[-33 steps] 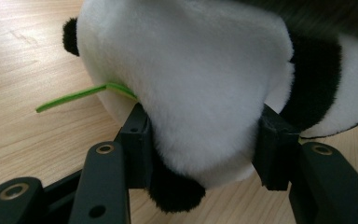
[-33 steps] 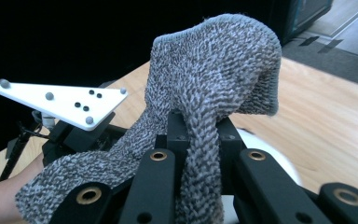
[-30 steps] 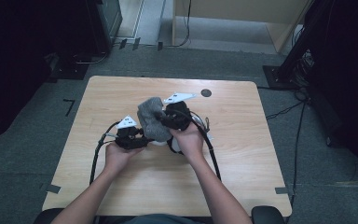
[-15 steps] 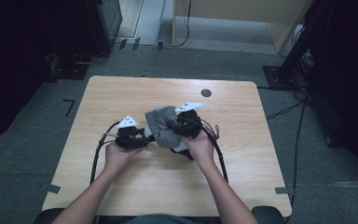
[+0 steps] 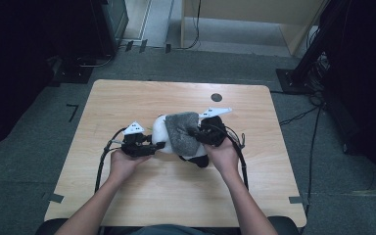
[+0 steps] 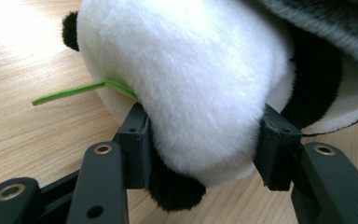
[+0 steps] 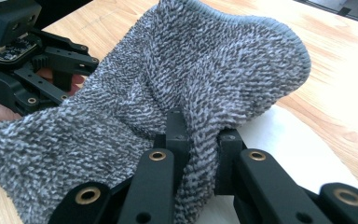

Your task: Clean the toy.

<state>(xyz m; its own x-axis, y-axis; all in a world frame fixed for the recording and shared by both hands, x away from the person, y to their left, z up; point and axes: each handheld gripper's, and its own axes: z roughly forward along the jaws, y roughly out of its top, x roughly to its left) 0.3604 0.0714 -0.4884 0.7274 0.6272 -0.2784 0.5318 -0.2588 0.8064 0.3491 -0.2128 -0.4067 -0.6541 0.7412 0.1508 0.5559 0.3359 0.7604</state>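
My left gripper (image 6: 200, 144) clamps the panda (image 6: 186, 79); my right gripper (image 7: 200, 135) pinches the grey cloth (image 7: 168, 79) draped over it.

A: What sits between the 2 black jaws of the left gripper (image 6: 205, 154)?
B: A white plush toy (image 6: 186, 79) with black patches, squeezed from both sides.
A: Anything else?
B: A thin green strip (image 6: 74, 91) pokes out at its left, a grey knit cloth (image 6: 335, 23) lies over its top right, and the wooden table (image 6: 23, 121) is underneath.
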